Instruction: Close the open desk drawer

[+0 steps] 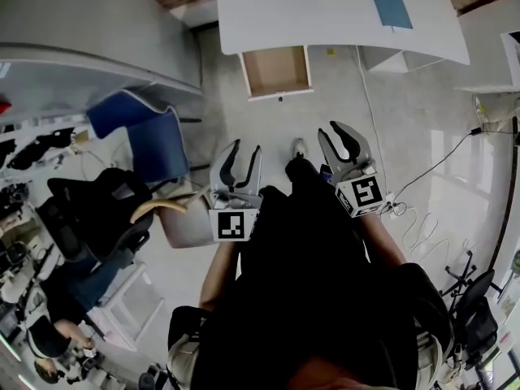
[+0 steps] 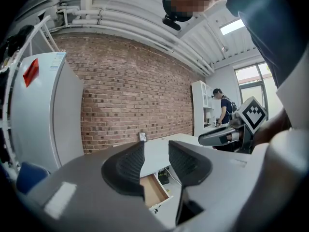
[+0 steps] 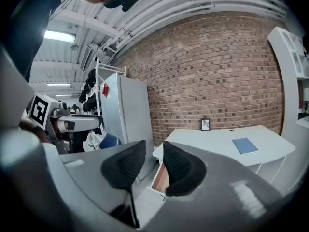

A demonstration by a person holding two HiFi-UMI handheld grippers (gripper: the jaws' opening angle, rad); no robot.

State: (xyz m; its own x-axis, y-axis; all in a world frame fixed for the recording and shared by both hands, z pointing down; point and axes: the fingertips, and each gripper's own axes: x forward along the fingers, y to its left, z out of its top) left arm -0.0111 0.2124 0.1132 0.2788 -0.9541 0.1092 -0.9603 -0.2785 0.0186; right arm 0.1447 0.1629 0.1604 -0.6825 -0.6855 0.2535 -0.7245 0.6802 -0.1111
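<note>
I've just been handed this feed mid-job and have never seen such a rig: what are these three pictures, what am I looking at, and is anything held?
No robot arm here: a person holds a two-jaw gripper in each hand. The head view is from a camera on the person's head, looking steeply down; it shows the left gripper and the right gripper held out above the floor. The other two views come from a camera riding on each gripper, looking along its jaws. Both pairs of jaws stand apart with nothing between them, so nothing is held. Ahead stands a white desk by a brick wall, with a blue notebook on top. Its drawer is pulled open and looks empty; neither gripper touches it.
</note>
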